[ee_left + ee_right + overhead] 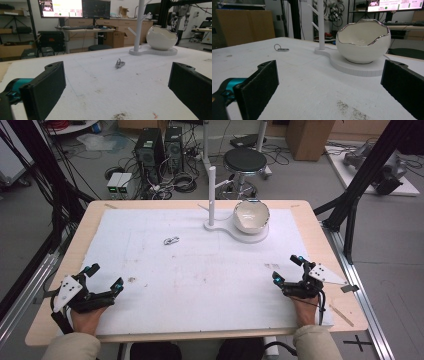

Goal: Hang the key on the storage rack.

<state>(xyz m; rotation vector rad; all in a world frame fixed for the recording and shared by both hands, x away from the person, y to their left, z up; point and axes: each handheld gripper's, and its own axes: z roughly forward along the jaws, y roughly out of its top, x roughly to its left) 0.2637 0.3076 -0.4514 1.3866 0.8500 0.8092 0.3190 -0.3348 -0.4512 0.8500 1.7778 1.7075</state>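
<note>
— Two grippers, left (pixel 102 279) and right (pixel 287 268), rest wide open, holding nothing?
— Yes. The keyring (pixel 171 240) lies mid-mat, well ahead, near the stand (pixel 212 195) meant for hanging.

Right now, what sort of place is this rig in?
Most likely a robotics or computer lab: monitors on a workbench, PC towers with cables on the floor, and black frame struts around the table.
</note>
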